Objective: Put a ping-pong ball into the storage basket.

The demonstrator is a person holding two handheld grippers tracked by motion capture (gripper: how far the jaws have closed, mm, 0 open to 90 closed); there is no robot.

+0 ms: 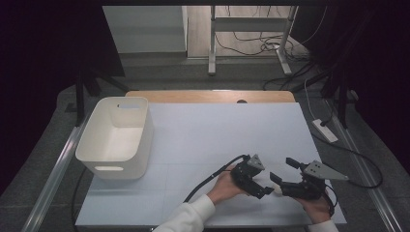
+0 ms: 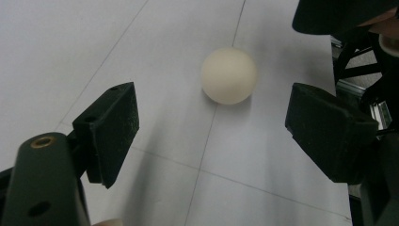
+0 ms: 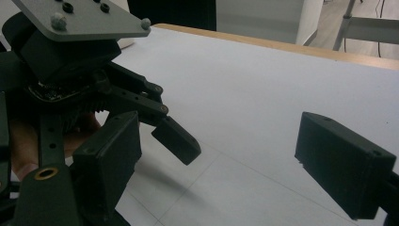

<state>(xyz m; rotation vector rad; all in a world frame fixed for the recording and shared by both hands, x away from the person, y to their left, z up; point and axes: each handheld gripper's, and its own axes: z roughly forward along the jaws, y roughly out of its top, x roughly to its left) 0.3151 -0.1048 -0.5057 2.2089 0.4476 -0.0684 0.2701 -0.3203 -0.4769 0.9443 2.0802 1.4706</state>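
Note:
A cream-white ball (image 2: 229, 75) rests on the white sheet just beyond the tips of my left gripper (image 2: 209, 117). Its jaws stand open on either side, with the ball ahead of them and no pad touching it. In the high view my left gripper (image 1: 261, 186) is near the table's front edge, angled to the lower right, held by a hand in a white sleeve. My right gripper (image 1: 284, 170) is close beside it and points up and left. In the right gripper view my right gripper (image 3: 219, 136) is open wide, and no object is held between its pads.
A white plastic bin (image 1: 116, 137) with handle cut-outs stands at the left of the white sheet (image 1: 217, 135). The wooden table edge (image 1: 208, 95) runs along the back. The left gripper's black cable (image 1: 212, 176) trails over the front of the sheet.

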